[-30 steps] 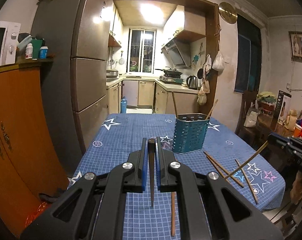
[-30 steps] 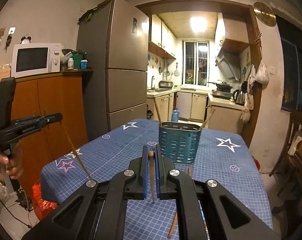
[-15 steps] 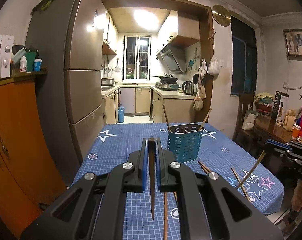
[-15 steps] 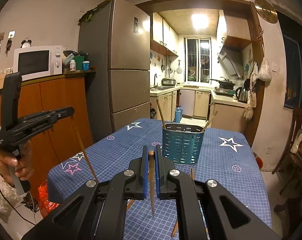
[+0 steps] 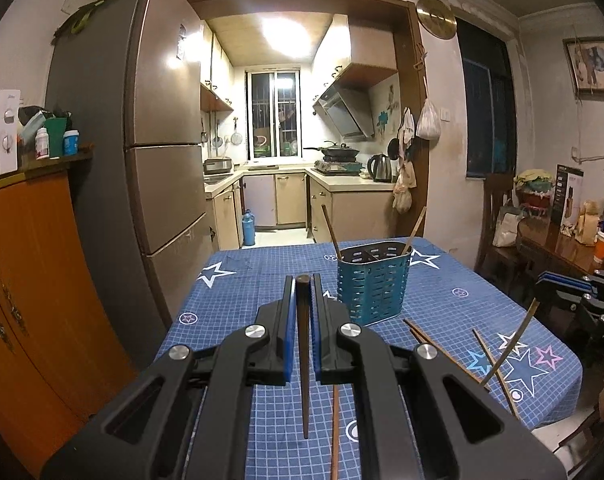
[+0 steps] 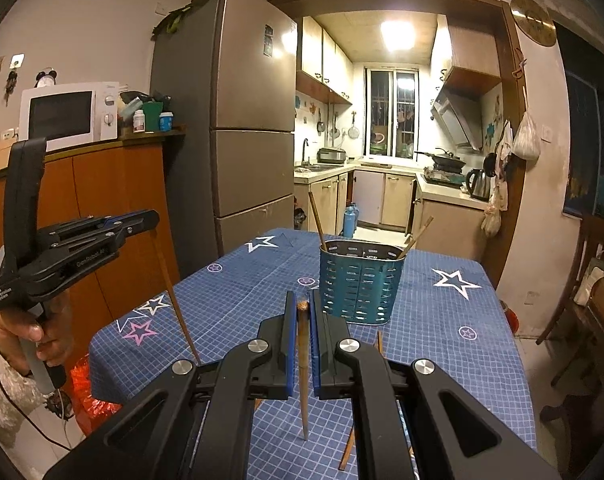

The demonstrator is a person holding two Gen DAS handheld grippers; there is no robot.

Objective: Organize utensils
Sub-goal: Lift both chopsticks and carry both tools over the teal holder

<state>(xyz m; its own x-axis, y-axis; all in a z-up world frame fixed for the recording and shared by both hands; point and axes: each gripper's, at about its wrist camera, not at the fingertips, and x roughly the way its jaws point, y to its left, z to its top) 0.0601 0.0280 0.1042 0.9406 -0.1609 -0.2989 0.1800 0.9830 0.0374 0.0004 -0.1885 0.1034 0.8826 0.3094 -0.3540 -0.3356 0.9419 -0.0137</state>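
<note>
— What are the left tongs (image 5: 303,280) doing?

— They are pinching a dark chopstick (image 5: 303,356) between the blue pads, its thick end sitting at the fingertips and its thin tip hanging down over the desk (image 5: 254,280).

— And the right tongs (image 6: 301,304)?

— Those are pinching a paler chopstick (image 6: 303,368) the same way, tip pointing down. From the left camera they are showing at about 3 o'clock, with that stick slanting down toward the cloth. From the right camera the left tongs are showing at 9 o'clock, off the desk's edge, gripped by a hand (image 6: 42,332).

— Where is the holder?

— The teal holder (image 5: 372,284) is standing upright on the blue starred cloth, at about 1 o'clock just beyond the left fingertips, and likewise just past the right ones. Two sticks are leaning in it already, one at its left side (image 5: 331,232) and one at its right (image 5: 416,226).

— Anything lying loose?

— Yes. One stick (image 5: 335,428) is lying on the cloth below the left tongs, running toward 6 o'clock. A pair (image 5: 422,334) is lying at 4 o'clock from the holder, and one more (image 5: 494,368) is resting farther right, near the coloured stars.

— Are the held sticks touching the desk?

— I cannot tell; both tips are hanging near the cloth.
</note>
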